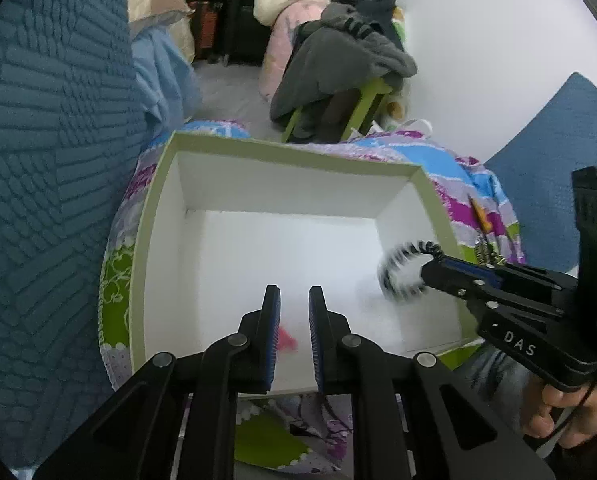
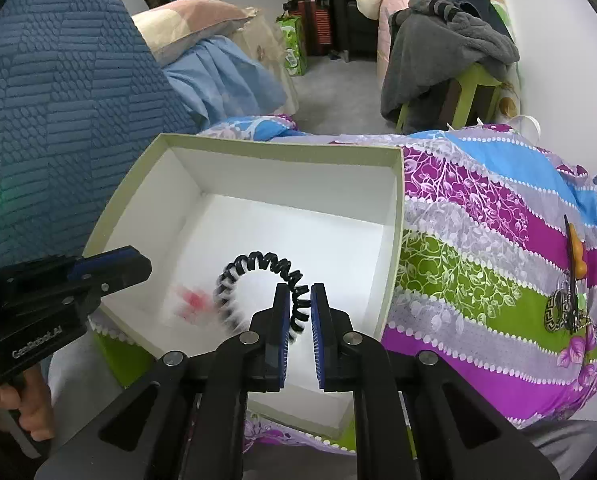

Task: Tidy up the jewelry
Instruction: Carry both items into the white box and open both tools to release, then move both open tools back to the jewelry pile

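A white cardboard box with a pale green rim (image 2: 394, 216) sits on a striped floral cloth (image 2: 478, 240) in the middle of both views. The right gripper (image 2: 300, 312), jaws narrow, has a black spiral hair tie (image 2: 258, 264) hanging between its pads over the box; I cannot tell whether they pinch it. The left gripper (image 1: 294, 312) stands narrowly parted above a blurred small red item (image 1: 288, 338) on the box floor, gripping nothing. More trinkets (image 2: 566, 308) lie at right on the cloth.

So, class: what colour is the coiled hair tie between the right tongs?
Black; the coiled hair tie shows best in the right wrist view.
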A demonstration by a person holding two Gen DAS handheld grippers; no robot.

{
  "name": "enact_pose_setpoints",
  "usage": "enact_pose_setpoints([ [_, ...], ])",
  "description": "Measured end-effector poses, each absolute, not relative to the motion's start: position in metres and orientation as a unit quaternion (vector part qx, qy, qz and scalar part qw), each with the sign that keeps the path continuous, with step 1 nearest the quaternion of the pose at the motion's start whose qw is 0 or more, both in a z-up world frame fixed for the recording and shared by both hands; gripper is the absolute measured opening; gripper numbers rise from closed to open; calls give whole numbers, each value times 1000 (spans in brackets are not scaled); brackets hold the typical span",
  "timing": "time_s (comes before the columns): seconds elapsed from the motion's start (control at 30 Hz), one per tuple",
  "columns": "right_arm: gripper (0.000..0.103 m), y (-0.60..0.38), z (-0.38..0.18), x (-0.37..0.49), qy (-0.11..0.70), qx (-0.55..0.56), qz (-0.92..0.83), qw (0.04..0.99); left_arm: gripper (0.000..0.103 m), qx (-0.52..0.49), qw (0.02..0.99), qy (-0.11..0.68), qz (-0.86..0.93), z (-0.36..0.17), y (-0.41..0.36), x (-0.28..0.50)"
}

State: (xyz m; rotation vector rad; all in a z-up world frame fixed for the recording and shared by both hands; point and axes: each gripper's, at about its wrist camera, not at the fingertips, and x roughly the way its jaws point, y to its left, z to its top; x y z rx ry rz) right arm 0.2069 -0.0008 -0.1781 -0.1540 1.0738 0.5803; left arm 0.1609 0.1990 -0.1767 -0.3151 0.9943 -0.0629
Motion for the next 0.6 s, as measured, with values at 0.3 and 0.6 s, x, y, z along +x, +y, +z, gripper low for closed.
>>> enact_pose_setpoints([
  [0.3,28,-18,-124,204,455,-50,292,840,60,-140,899,413,-29,-114,189,146],
  [0.6,28,-49,-42,187,371,-29,301,878,60,-133,925,357,-10,-44,169,124],
])
